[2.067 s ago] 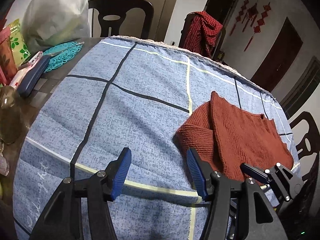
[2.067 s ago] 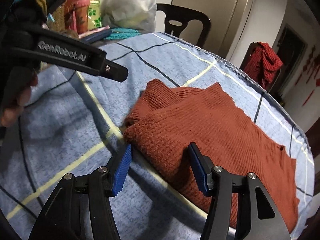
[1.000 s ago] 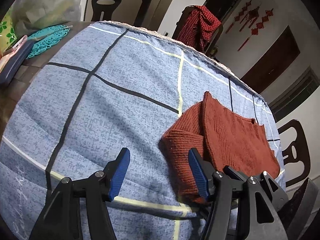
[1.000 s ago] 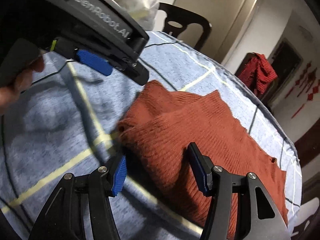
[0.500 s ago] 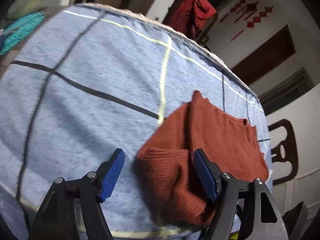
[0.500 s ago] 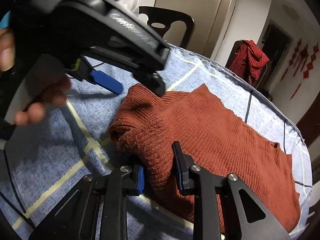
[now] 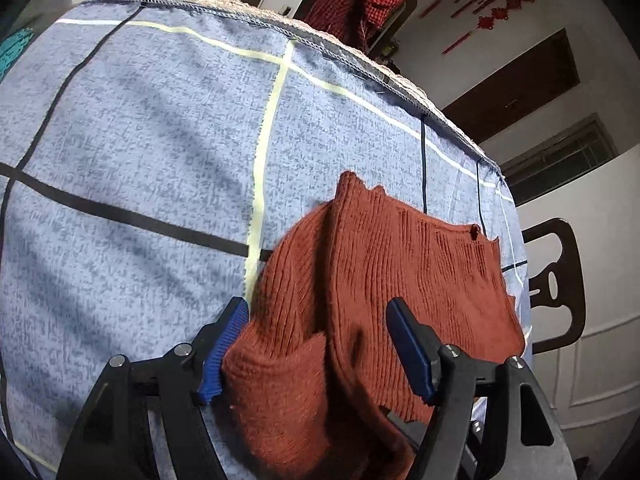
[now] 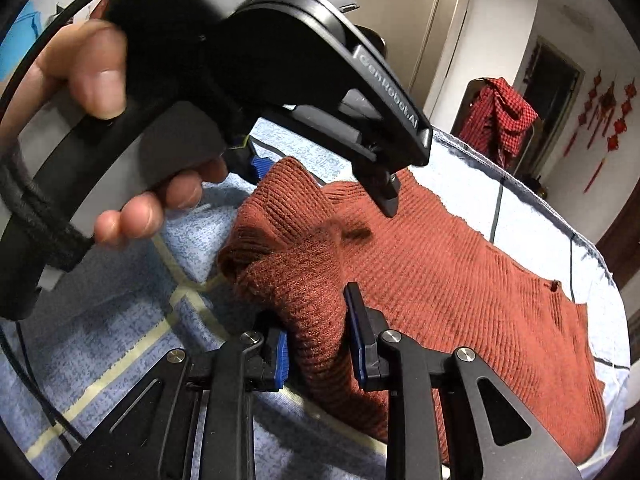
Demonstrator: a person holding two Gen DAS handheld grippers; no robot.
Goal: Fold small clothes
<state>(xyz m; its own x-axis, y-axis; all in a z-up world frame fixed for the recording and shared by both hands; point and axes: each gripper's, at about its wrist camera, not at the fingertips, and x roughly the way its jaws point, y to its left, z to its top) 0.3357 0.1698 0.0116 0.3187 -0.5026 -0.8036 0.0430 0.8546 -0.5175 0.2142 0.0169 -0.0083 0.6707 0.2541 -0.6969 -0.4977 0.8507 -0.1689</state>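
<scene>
I am working two hand-held tongs over a rust-red knitted sweater (image 7: pixel 400 264) that lies on a blue cloth with dark and pale yellow grid lines (image 7: pixel 140 140), spread over a table. The sweater sits on the near right part of the cloth and already has a layer turned over itself, so its near-left corner is a thick, bunched roll, not a flat edge. The right gripper (image 8: pixel 316 344) has just been closing and now pinches that rolled corner: both blue pads press into the knit, and the fabric bulges up between the jaws. I judge this grip is there to anchor and lift one corner for the next fold. The left gripper (image 7: pixel 316 344) has come in over the same near end, its jaws standing wide and having just opened a little further; the roll lies between them, its left side against the left pad (image 7: pixel 224 344) while the right pad stands clear above the knit, so it holds nothing yet. From the right camera, a hand (image 8: pixel 120 140) wraps the left tool's handle just beyond the pinched corner. The far hem lies flat, well away from both tools.
</scene>
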